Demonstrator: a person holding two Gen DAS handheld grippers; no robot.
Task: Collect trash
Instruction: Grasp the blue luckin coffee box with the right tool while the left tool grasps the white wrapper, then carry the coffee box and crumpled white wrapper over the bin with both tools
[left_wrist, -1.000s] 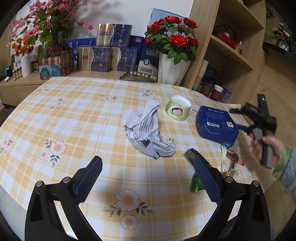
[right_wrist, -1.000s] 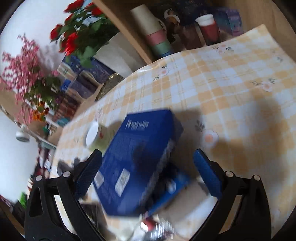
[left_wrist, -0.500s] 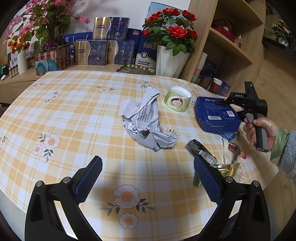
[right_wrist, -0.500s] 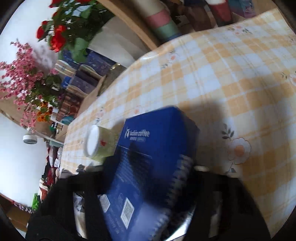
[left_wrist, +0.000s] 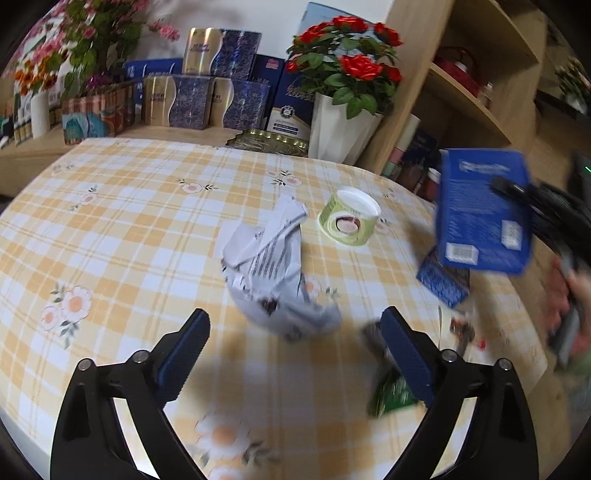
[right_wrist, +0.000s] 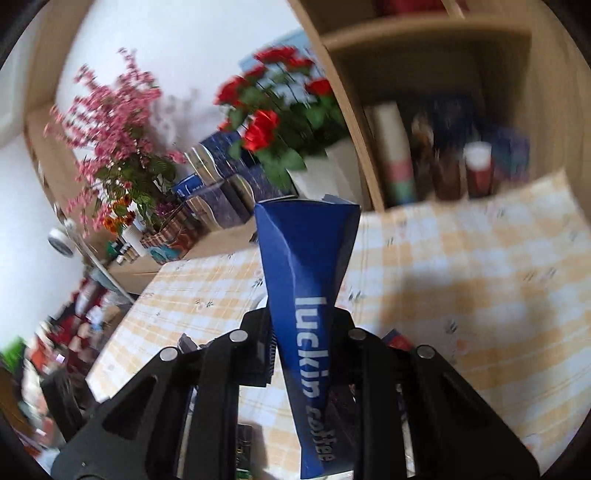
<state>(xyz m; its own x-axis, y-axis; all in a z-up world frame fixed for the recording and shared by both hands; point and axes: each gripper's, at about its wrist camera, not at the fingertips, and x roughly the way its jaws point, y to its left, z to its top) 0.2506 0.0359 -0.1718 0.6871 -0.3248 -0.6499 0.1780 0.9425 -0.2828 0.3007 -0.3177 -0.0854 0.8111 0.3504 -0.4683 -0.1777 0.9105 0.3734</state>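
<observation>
My right gripper (right_wrist: 308, 332) is shut on a blue coffee box (right_wrist: 306, 280), squeezing it flat and holding it above the table. The box also shows in the left wrist view (left_wrist: 480, 206), lifted at the right. My left gripper (left_wrist: 295, 343) is open and empty, just short of a crumpled grey paper (left_wrist: 273, 269) on the checked tablecloth (left_wrist: 129, 221). A green paper cup (left_wrist: 349, 221) lies on its side behind the paper. A second blue box (left_wrist: 443, 280) and small wrappers (left_wrist: 391, 395) lie at the right edge.
A white vase of red roses (left_wrist: 343, 125) and stacked gift boxes (left_wrist: 207, 99) stand behind the table. A wooden shelf (left_wrist: 461, 85) with cups rises at the right. Pink flowers (right_wrist: 110, 122) stand at the far left.
My right gripper closed on the blue box and lifted it off the table. My left gripper moved nearer to the crumpled paper.
</observation>
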